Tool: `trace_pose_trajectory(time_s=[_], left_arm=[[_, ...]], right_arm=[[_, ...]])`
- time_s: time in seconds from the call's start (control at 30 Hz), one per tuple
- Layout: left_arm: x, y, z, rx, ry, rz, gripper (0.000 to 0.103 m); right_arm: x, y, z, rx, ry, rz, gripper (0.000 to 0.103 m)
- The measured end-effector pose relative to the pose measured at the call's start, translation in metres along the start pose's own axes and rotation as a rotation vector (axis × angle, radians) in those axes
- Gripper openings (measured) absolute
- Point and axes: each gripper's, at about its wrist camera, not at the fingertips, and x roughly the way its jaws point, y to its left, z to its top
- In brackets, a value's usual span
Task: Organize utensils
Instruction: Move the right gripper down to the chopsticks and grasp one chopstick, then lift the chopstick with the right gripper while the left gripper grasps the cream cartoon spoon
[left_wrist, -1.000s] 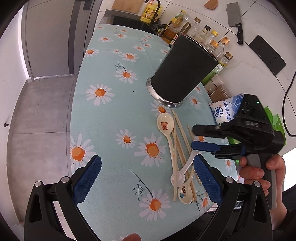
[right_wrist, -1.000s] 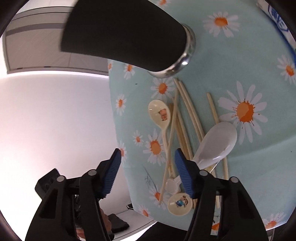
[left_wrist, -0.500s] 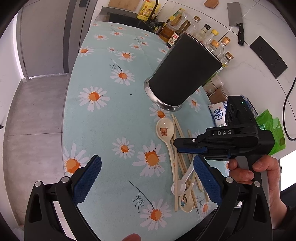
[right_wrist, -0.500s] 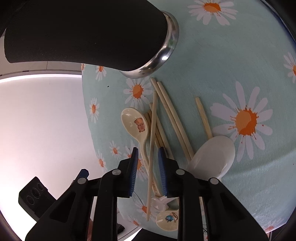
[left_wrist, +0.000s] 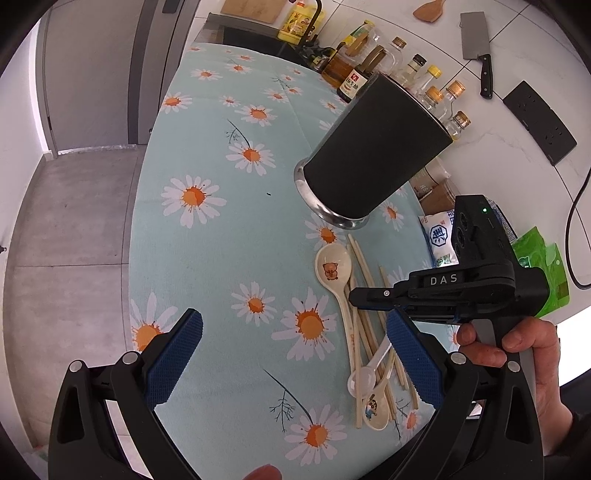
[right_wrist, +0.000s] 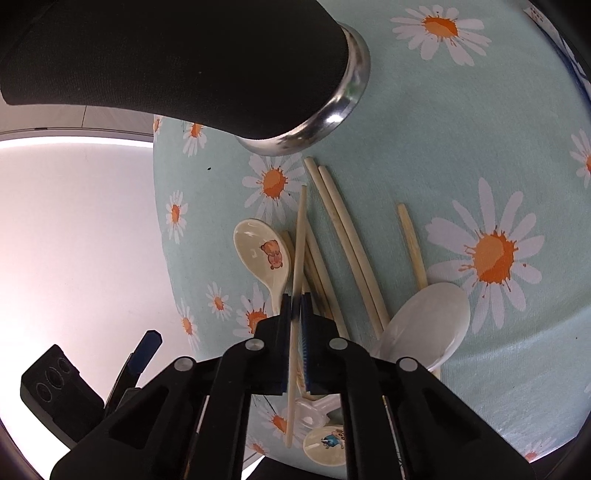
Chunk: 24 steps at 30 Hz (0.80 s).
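Beside the black holder (left_wrist: 373, 155), we find the right claw (right_wrist: 295, 314) clamped on one chopstick (right_wrist: 300, 236); left claw (left_wrist: 291, 354) wide; remaining utensils unsorted.

Black utensil cup (left_wrist: 373, 155) with a steel rim at its foot, upright on the daisy cloth. Just below its foot: loose pile of pale wooden chopsticks (right_wrist: 343, 240), roughly parallel, pointing at the cup. Cream spoon with bear print (right_wrist: 264, 254) on the pile's left, bowl up. White plastic spoon (right_wrist: 428, 325) on its right. Cartoon-print spoon (left_wrist: 376, 410) at the pile's far end from the cup.
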Motion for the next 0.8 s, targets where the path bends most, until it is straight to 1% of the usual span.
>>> trace_pose_trajectory(time_s=[0.17, 0.27, 0.33, 0.47, 0.6, 0.63, 0.7, 0.73, 0.8], left_arm=[[0.002, -0.001, 0.002, -0.001, -0.001, 0.0, 0.096], [0.003, -0.001, 0.003, 0.002, 0.003, 0.0, 0.096], [0.007, -0.001, 0.004, 0.007, 0.008, 0.002, 0.096], [0.015, -0.004, 0.008, 0.02, 0.017, -0.003, 0.096], [0.029, -0.005, 0.014, 0.031, 0.039, -0.028, 0.096], [0.032, -0.005, 0.015, 0.037, 0.044, -0.031, 0.095], [0.042, -0.008, 0.019, 0.056, 0.065, -0.039, 0.082], [0.046, -0.009, 0.019, 0.068, 0.071, -0.047, 0.079], [0.057, -0.013, 0.022, 0.094, 0.095, -0.056, 0.067]], right_arm=[[0.004, 0.001, -0.001, 0.003, -0.011, 0.004, 0.006], [0.008, -0.006, -0.008, -0.001, -0.021, 0.013, 0.006], [0.003, -0.012, -0.008, -0.004, -0.026, 0.026, 0.006], [-0.007, -0.011, -0.01, -0.034, -0.04, 0.042, 0.006], [-0.024, -0.008, -0.016, -0.084, -0.071, 0.041, 0.006], [-0.029, -0.008, -0.017, -0.096, -0.08, 0.04, 0.006], [-0.038, -0.008, -0.02, -0.114, -0.097, 0.037, 0.006], [-0.044, -0.009, -0.021, -0.119, -0.102, 0.04, 0.006], [-0.052, -0.013, -0.023, -0.125, -0.114, 0.045, 0.006]])
